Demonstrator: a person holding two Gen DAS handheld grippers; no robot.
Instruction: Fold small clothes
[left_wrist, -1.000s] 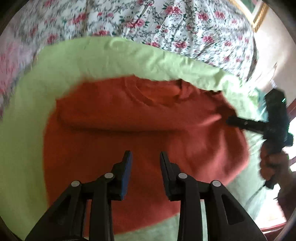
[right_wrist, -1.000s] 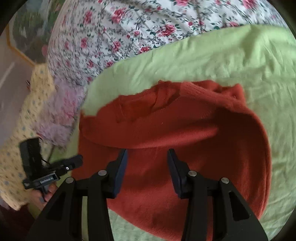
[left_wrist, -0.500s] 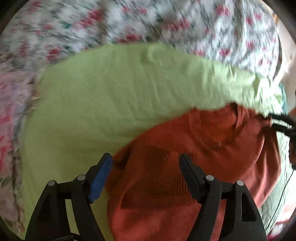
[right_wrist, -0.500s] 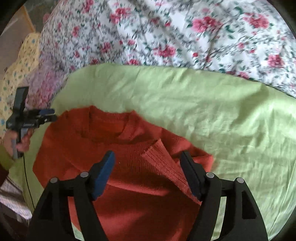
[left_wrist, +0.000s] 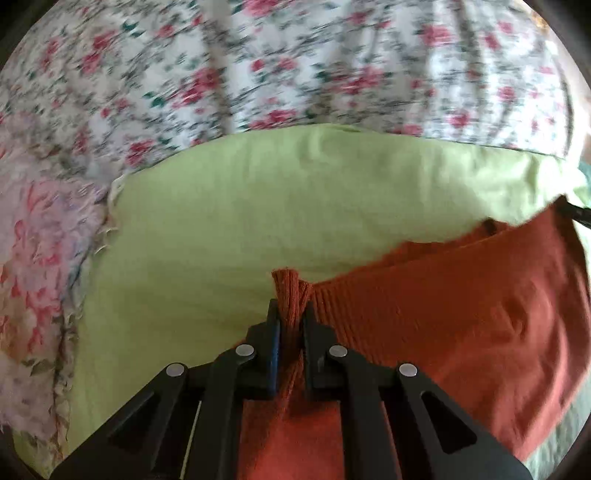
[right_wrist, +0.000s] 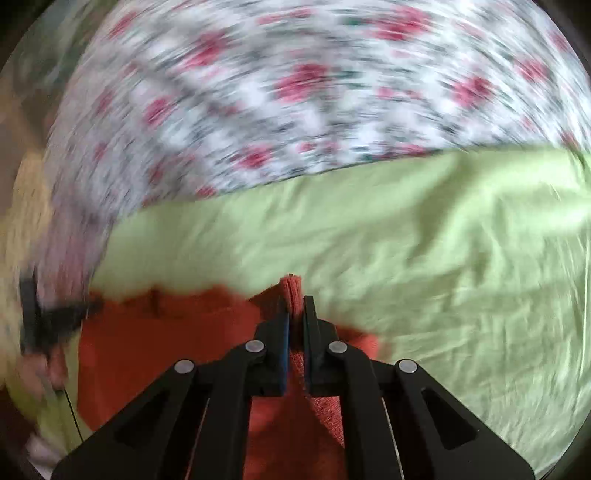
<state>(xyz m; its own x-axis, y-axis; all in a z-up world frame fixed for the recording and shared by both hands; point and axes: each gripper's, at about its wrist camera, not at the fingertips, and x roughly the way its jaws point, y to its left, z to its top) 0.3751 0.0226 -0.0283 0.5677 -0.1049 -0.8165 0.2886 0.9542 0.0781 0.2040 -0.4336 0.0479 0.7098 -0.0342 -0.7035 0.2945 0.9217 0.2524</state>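
Observation:
A small rust-red knit sweater (left_wrist: 461, 325) lies on a light green cloth (left_wrist: 258, 206). My left gripper (left_wrist: 290, 314) is shut on a ribbed left corner of the sweater, which bunches up between the jaws. My right gripper (right_wrist: 294, 306) is shut on the sweater's (right_wrist: 166, 343) right corner, a fold of knit poking out above the jaws. The sweater stretches between the two grippers. The left gripper and the hand holding it show blurred at the left of the right wrist view (right_wrist: 40, 321).
The green cloth (right_wrist: 424, 258) lies on a floral bedspread (left_wrist: 295, 66) that fills the far side in both views. A pink fuzzy blanket (left_wrist: 40, 258) lies to the left of the green cloth. Both views are motion-blurred.
Both grippers were open over the sweater half a second ago; each has now shut on a corner of it. Both views have swung toward the far side.

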